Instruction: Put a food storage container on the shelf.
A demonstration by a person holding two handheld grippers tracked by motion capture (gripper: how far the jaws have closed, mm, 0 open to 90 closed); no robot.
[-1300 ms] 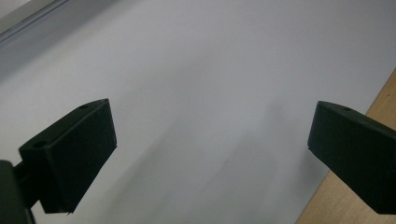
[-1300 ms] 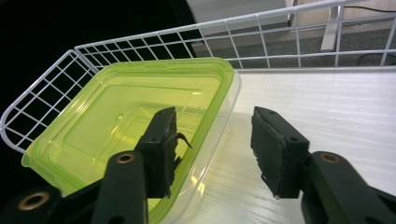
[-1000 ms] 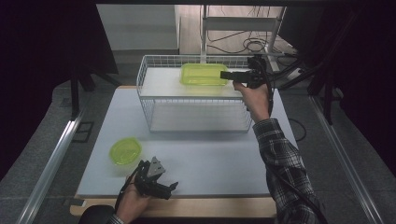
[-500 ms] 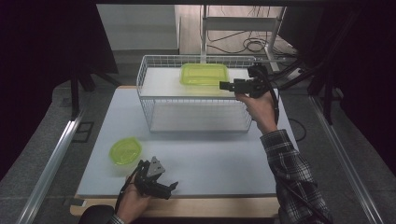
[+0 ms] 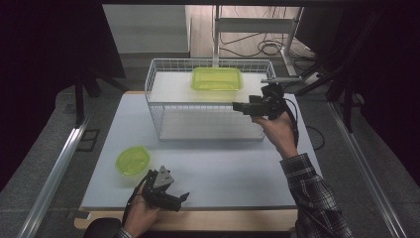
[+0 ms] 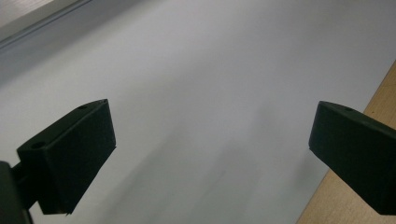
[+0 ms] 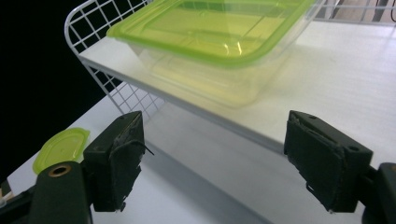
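high view: the green-lidded container sits on the upper shelf of the white wire rack, toward the back. the right hand-held gripper hangs just in front of the rack's right end, apart from the container. the left hand-held gripper rests low at the counter's near edge, beside a loose green lid.

left gripper view: the jaws stand wide apart over bare counter, nothing between them.

right gripper view: the jaws have just been opening and stand wide and empty; the container lies beyond them on the shelf, untouched. the loose lid shows far left.
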